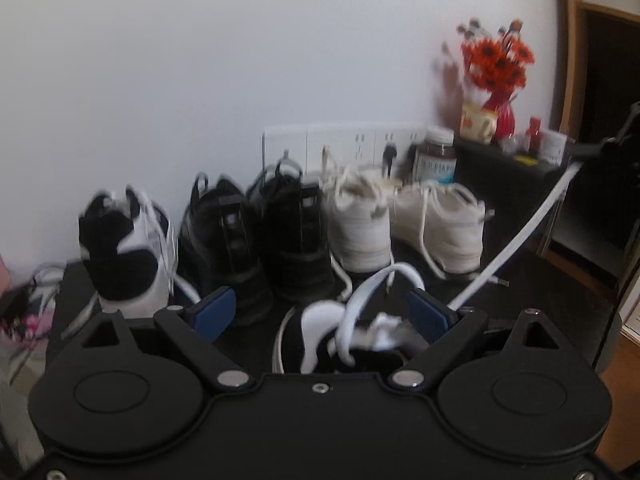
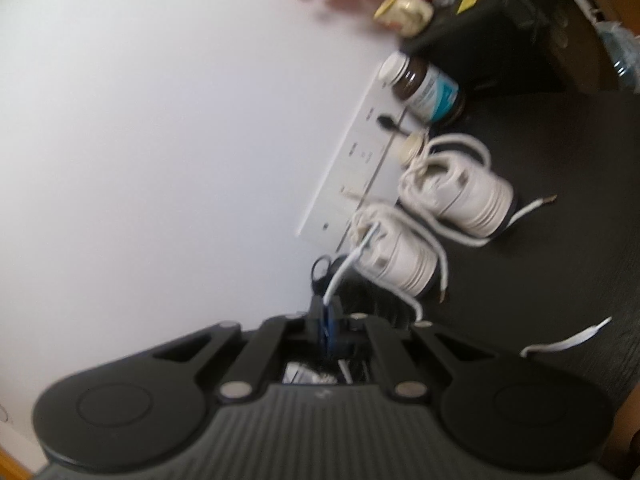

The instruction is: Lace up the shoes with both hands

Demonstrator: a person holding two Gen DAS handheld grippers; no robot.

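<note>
Against the white wall, our right gripper (image 2: 326,322) pinches the white lace (image 1: 520,236) taut, so we keep the wide-open left gripper (image 1: 324,308) over the black-and-white shoe (image 1: 320,336) just beneath it, steadying that loop.

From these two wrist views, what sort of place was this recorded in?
Probably a room in a home: shoes lined up on a dark table against a white wall, wall sockets, a medicine bottle and a red vase of flowers.

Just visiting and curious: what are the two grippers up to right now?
Left gripper open over black-and-white shoe. Right gripper shut on white lace, pulled taut. Other shoes behind, nothing blocking.
</note>
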